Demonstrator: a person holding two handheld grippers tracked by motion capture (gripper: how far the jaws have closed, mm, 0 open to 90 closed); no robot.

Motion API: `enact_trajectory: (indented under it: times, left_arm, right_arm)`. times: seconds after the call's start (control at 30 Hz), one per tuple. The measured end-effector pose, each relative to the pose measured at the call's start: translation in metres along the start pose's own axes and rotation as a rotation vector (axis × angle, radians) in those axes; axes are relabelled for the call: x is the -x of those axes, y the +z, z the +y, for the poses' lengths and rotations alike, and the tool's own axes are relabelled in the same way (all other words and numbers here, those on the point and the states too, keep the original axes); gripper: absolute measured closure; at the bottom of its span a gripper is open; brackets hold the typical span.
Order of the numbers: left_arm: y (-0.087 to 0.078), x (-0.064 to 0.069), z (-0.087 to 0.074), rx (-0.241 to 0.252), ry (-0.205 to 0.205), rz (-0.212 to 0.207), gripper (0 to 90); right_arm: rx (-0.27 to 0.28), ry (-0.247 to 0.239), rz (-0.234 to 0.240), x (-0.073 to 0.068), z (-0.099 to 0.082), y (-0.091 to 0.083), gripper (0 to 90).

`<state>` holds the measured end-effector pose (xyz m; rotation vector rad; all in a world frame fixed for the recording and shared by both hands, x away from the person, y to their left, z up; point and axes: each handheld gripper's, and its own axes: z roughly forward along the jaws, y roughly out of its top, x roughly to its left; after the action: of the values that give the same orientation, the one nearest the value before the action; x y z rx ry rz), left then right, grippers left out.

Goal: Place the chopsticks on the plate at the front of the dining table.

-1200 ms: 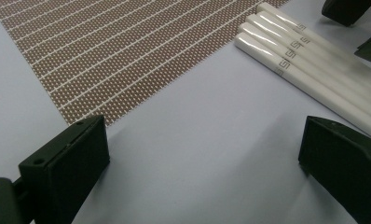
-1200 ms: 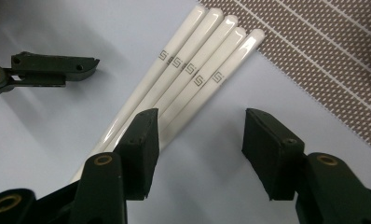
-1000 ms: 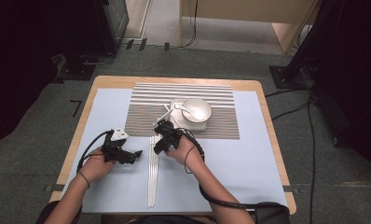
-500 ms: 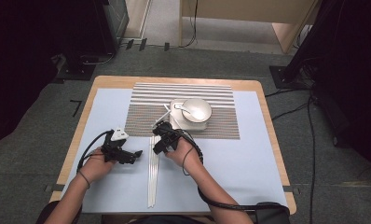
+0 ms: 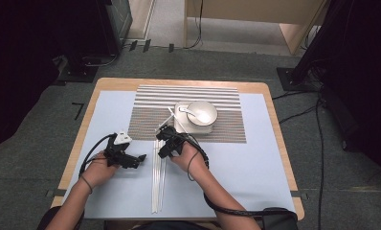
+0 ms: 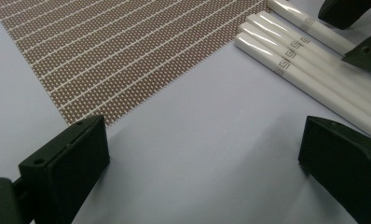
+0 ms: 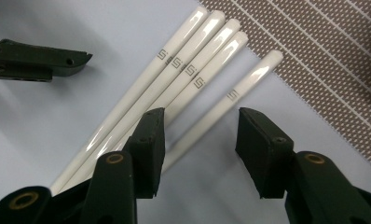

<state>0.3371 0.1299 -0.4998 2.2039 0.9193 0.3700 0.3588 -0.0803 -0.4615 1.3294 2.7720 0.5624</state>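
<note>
Below centre of the high view, the right gripper (image 5: pixel 162 135) straddles one white chopstick (image 7: pixel 221 108), its fingers (image 7: pixel 148 140) half apart and just closing, pads not yet on it.

Four more chopsticks (image 7: pixel 174 81) lie bundled just left of that one, under the left finger. At lower left the left gripper (image 5: pixel 140 157) rests wide open on bare tabletop (image 6: pixel 193 154). A bowl (image 5: pixel 201 113) with a spoon (image 5: pixel 188 111) stands on the striped mat (image 5: pixel 227 103) above; blue tabletop lies open at right.
</note>
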Motion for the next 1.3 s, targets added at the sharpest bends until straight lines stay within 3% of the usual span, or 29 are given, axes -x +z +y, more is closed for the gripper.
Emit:
enact_trajectory:
  times: [0.5, 0.77, 1.1, 1.3]
  left_arm:
    - [0.0, 0.0, 0.0, -0.001, 0.0, 0.0, 1.0]
    - [0.0, 0.0, 0.0, -0.002, 0.001, -0.001, 1.0]
    - [0.0, 0.0, 0.0, -0.002, 0.001, -0.001, 1.1]
    - [0.0, 0.0, 0.0, -0.003, 0.001, -0.001, 1.0]
  right_arm:
    - [-0.058, -0.023, -0.051, 0.012, -0.002, -0.005, 57.3]
    - [-0.077, -0.02, -0.039, 0.022, -0.003, -0.007, 61.6]
    - [-0.1, 0.02, -0.007, 0.037, -0.005, -0.011, 75.2]
    - [-0.096, 0.039, 0.022, 0.04, -0.006, -0.011, 71.2]
